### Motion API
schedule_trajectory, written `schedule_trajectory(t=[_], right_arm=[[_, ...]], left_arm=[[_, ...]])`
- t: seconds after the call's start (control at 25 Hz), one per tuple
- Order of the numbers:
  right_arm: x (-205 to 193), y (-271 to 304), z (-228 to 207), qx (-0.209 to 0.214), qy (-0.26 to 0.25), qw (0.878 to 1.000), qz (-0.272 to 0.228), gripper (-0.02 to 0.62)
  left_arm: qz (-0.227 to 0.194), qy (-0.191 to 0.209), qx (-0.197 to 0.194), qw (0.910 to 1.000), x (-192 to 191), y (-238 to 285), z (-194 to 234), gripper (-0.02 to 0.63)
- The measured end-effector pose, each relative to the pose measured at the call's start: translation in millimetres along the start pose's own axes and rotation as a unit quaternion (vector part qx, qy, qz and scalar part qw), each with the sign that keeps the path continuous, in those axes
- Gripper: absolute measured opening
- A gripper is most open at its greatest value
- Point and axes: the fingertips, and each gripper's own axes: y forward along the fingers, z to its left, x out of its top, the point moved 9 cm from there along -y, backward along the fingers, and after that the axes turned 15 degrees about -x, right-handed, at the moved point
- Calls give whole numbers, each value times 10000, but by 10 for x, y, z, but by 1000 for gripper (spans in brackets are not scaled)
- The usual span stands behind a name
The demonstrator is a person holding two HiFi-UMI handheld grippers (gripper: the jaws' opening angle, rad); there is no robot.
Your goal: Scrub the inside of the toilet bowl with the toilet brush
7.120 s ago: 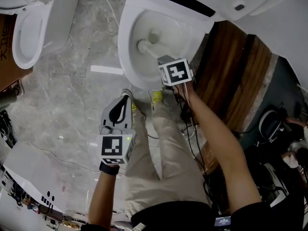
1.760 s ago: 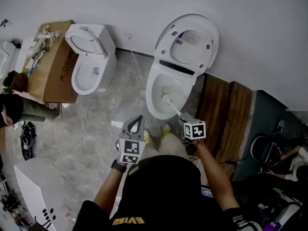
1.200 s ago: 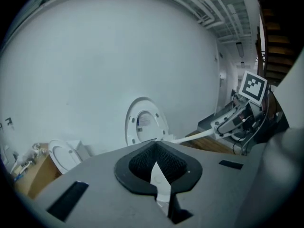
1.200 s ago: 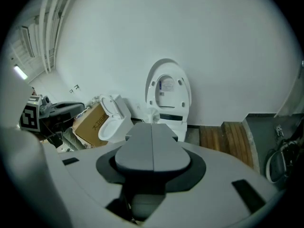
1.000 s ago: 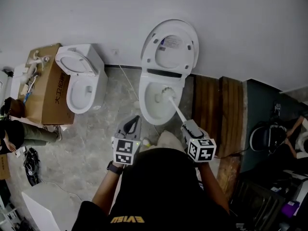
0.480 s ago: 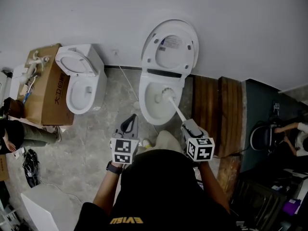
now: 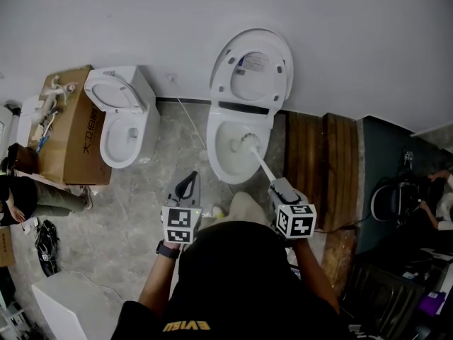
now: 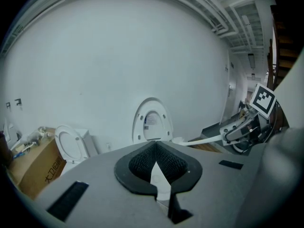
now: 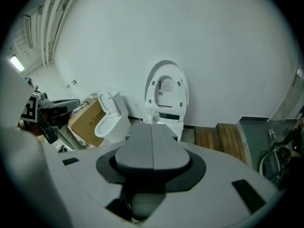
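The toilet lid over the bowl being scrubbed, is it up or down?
Up: the lid stands raised behind the bowl, which lies open with the brush head inside.

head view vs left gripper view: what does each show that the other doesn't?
Head view only: the bowl's inside with the brush head over it. Left gripper view only: ceiling pipes, and the left hand-held gripper, tips meeting on nothing. Both: raised lid, second toilet, cardboard box, right hand-held gripper gripping the brush handle.

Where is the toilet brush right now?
In the head view the toilet brush sits head-down inside the middle toilet bowl, its handle clamped in the right gripper.
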Motion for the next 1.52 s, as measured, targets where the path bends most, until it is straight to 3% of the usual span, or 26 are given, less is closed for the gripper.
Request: schedule_trajectory(t=[1.52], right_arm=[[-106, -123, 28, -159, -34, 9999, 1, 164]], left_arm=[[-96, -68, -36, 9999, -87, -36, -37, 18]])
